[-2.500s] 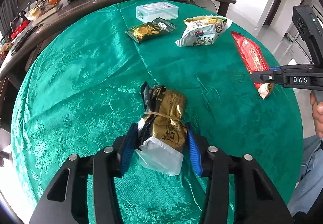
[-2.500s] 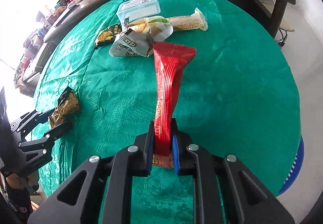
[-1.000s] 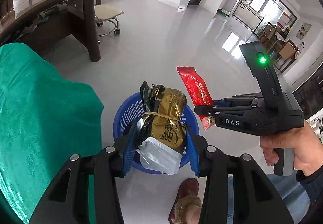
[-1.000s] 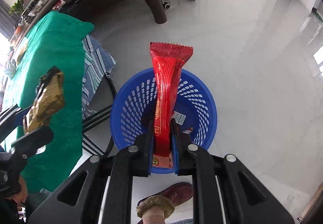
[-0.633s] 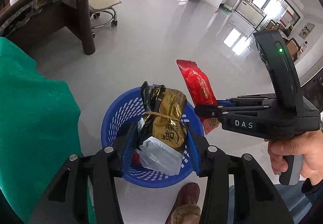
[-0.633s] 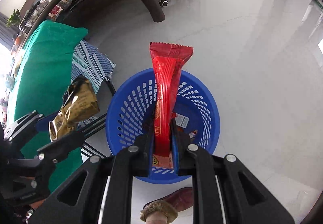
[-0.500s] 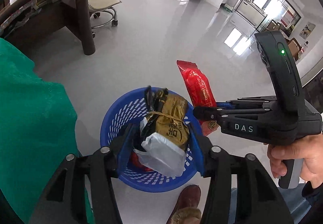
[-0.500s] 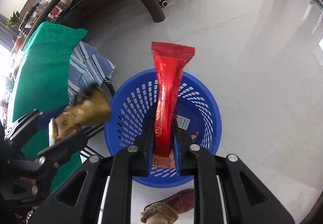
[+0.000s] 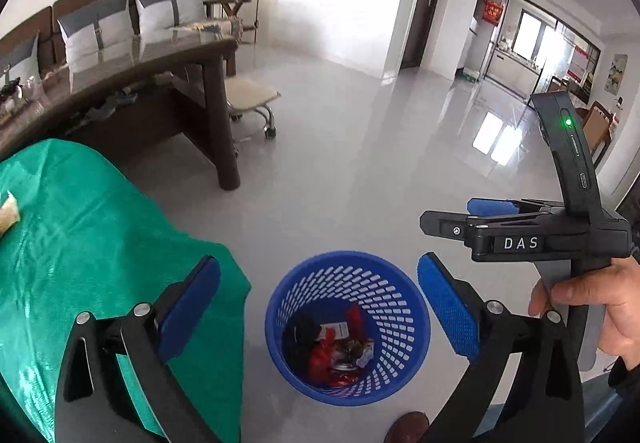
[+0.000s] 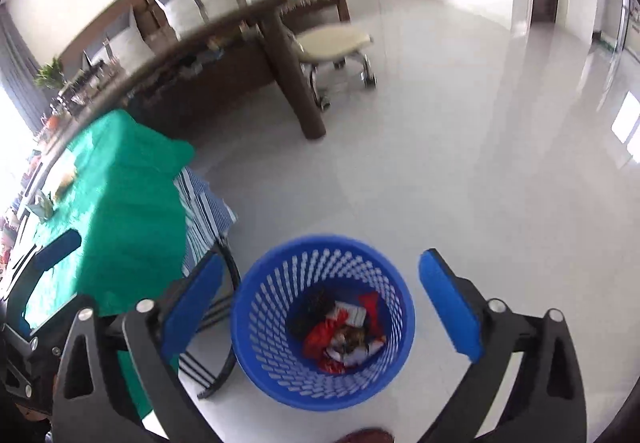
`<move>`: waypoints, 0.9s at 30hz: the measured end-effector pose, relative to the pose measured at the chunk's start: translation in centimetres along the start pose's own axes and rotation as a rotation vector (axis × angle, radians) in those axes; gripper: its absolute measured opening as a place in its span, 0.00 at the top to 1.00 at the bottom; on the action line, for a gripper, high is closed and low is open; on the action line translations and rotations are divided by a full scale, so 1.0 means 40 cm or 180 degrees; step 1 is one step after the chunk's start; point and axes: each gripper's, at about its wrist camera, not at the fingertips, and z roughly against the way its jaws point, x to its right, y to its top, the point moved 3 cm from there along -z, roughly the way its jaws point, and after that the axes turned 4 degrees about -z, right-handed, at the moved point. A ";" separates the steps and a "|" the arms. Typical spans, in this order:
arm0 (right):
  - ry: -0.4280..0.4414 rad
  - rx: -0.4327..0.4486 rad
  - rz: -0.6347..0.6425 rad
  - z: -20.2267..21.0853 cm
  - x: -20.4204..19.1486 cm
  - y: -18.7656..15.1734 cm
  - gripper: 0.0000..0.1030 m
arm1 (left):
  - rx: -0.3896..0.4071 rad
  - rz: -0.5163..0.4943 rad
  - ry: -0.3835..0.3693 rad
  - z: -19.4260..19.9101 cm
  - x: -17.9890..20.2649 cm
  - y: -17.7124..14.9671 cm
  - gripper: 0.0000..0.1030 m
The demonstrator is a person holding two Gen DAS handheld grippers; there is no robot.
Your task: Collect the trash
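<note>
I am opening both jaws, left gripper [image 9: 318, 293] and right gripper [image 10: 322, 293] emptying above the blue basket [image 9: 416, 307], while remaining wrappers [image 10: 66, 175] are lying leftward on the green table [image 10: 132, 179], nearer my left hand.

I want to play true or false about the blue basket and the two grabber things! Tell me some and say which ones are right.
1. The blue basket stands on the floor. True.
2. The blue basket is empty. False: wrappers lie in it, one a red wrapper.
3. The left gripper is pinching a gold packet. False: its jaws are opening with nothing between them.
4. The right gripper holds nothing. True; its jaws are opening.
5. The green tablecloth covers the basket. False: it hangs beside it.
</note>
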 end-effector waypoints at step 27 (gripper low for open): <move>0.0785 -0.0080 0.1724 -0.097 -0.871 -0.227 0.04 | -0.0539 0.0961 0.1142 0.473 -0.690 -0.377 0.05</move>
